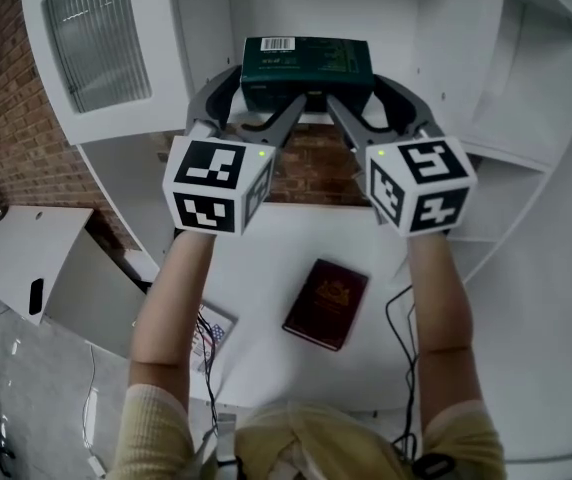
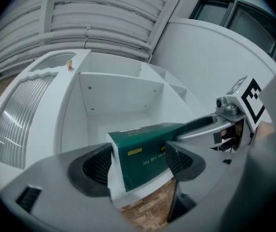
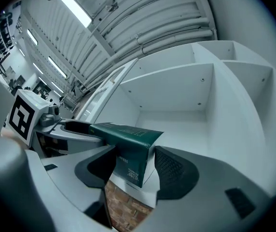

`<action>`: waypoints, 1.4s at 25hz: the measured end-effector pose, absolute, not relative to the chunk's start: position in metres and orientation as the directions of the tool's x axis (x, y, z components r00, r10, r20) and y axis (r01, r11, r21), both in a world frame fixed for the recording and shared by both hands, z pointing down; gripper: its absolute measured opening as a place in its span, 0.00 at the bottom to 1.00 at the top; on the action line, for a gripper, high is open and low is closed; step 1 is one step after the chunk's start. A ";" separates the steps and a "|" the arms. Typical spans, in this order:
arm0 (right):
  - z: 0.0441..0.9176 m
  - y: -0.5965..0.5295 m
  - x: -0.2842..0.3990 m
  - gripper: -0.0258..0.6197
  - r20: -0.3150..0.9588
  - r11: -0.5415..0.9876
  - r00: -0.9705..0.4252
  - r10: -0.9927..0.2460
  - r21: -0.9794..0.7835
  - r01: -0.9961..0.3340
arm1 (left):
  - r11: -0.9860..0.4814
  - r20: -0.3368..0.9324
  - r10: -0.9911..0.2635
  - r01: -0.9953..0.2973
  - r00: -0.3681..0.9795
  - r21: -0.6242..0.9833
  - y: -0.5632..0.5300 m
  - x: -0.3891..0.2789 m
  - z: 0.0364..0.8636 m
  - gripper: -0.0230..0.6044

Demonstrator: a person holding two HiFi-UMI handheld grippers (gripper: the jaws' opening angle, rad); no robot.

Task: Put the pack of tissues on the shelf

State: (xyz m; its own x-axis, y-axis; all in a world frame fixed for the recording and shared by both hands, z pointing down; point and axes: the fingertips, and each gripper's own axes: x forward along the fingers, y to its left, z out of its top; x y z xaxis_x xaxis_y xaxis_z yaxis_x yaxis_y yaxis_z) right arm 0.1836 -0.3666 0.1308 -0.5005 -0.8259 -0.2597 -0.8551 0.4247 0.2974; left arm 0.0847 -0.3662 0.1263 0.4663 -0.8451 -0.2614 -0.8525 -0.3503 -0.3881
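Only the head view shows the dark red book (image 1: 325,303) on the white table (image 1: 266,258), nearer than both tongs. The left gripper (image 2: 140,163) clamps the pack of tissues (image 2: 143,151). The right gripper (image 3: 133,166) stands wide, its outer pad clear of the pack's end. The pack is dark green with a barcode on top, at the shelf's (image 3: 176,95) front edge.

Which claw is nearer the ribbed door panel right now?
Left. The left claw grips the tissue pack at the end toward the ribbed door panel; the right claw straddles its far end.
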 end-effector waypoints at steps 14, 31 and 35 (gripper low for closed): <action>0.112 -0.379 0.186 0.34 -0.295 0.238 -0.381 -0.876 0.422 -0.875 | -0.197 -0.264 -0.890 -0.835 0.372 -0.514 -0.391 0.084 0.117 0.59; 0.127 -0.353 0.204 0.33 -0.325 0.258 -0.376 -0.868 0.352 -0.900 | -0.190 -0.331 -0.872 -0.873 0.360 -0.450 -0.360 0.065 0.109 0.59; 0.133 -0.342 0.208 0.32 -0.350 0.251 -0.360 -0.865 0.319 -0.914 | -0.205 -0.355 -0.863 -0.891 0.360 -0.404 -0.347 0.052 0.113 0.59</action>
State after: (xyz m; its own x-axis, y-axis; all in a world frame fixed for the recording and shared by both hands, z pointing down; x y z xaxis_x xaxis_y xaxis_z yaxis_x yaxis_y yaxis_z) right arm 0.2084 -0.3415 0.1329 -0.3600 -0.8650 -0.3496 -0.9137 0.2513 0.3193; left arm 0.0523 -0.3466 0.1135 0.3597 -0.8631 -0.3546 -0.8912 -0.2053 -0.4045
